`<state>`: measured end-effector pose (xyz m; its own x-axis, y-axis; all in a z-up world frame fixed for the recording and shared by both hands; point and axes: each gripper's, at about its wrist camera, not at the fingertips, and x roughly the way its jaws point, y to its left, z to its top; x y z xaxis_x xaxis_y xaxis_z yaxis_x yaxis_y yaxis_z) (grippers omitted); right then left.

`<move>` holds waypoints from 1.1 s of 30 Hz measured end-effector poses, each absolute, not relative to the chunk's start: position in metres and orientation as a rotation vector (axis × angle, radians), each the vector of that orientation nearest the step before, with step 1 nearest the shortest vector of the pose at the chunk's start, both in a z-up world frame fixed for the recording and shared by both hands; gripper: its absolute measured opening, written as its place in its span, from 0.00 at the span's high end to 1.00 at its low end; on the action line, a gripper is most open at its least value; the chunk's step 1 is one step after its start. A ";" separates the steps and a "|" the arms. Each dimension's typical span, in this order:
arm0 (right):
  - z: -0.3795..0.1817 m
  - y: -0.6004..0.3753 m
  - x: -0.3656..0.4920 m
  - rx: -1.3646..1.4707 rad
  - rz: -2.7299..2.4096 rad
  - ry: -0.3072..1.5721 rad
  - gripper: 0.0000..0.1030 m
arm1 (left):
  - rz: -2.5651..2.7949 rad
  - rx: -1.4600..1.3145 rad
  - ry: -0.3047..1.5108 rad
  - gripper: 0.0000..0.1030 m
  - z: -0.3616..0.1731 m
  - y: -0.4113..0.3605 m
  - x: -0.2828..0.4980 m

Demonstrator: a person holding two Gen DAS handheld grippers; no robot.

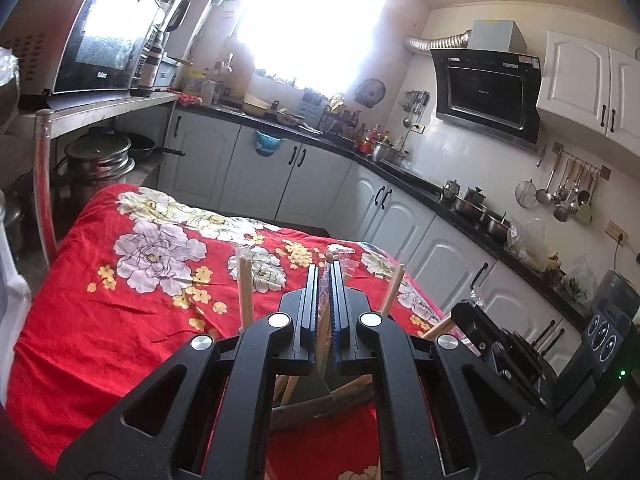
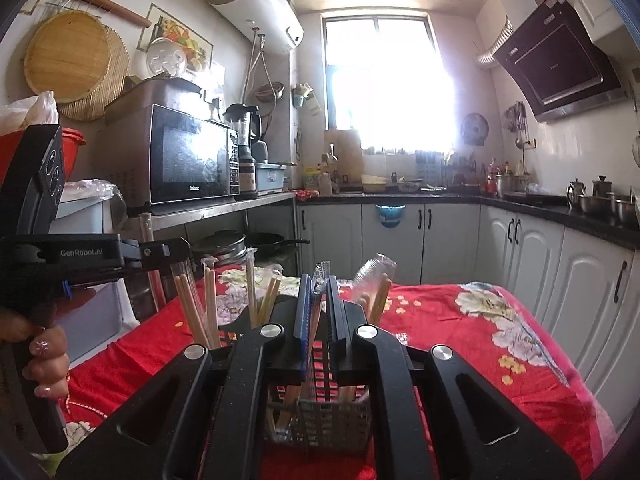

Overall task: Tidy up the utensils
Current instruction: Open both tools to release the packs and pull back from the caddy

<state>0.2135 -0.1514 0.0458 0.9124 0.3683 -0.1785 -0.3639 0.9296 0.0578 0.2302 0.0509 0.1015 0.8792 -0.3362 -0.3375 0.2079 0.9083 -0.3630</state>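
My two grippers are matte black plastic with round silver screws, blue ribbed pads on the fingers (image 2: 303,308), and white "GenRobot.AI" lettering; my fingernails are painted.

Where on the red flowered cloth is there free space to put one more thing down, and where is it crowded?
The red flowered cloth lies bare on the left gripper's left, toward the metal shelf, and on the right gripper's right, toward the white cabinets. It is crowded under both grippers, around the perforated holder full of chopsticks.
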 end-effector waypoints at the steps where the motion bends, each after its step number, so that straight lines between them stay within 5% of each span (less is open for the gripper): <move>1: 0.045 -0.152 0.213 0.025 0.378 0.192 0.93 | -0.286 -0.325 0.407 0.97 0.101 0.051 0.230; 10: 0.046 -0.156 0.211 0.041 0.380 0.232 0.87 | -0.274 -0.322 0.419 0.97 0.101 0.052 0.225; 17: 0.046 -0.160 0.207 0.056 0.374 0.255 0.80 | -0.267 -0.332 0.443 0.87 0.097 0.053 0.221; 33: 0.049 -0.163 0.192 0.070 0.373 0.274 0.64 | -0.250 -0.341 0.467 0.47 0.093 0.059 0.203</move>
